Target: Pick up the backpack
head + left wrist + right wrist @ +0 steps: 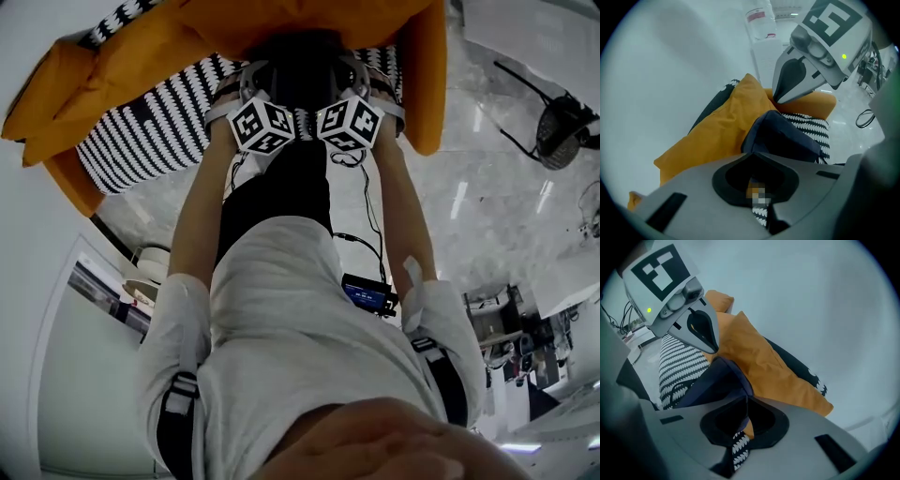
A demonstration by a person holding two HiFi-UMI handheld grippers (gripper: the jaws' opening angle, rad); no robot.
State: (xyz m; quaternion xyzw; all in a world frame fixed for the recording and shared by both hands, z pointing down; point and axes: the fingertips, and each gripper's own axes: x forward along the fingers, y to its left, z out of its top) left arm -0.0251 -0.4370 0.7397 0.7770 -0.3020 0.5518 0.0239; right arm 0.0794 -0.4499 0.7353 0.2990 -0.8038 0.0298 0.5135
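Your left gripper [756, 157] and right gripper [740, 400] are both clenched shut, side by side, with their tips right at the near edge of the backpack [783, 136] — no strap or fold shows between either pair of jaws. The dark backpack sits just beyond them on the black-and-white striped cover [150, 131], with the orange cushion [717, 131] behind it. It looks soft-sided and likely to sag, so take a strap or the top seam — not the slack panel.

Head cam looked steeply down over torso [300, 319]. Both gripper views sat v. close, sharing backpack [780, 138] & orange cushion [722, 126].
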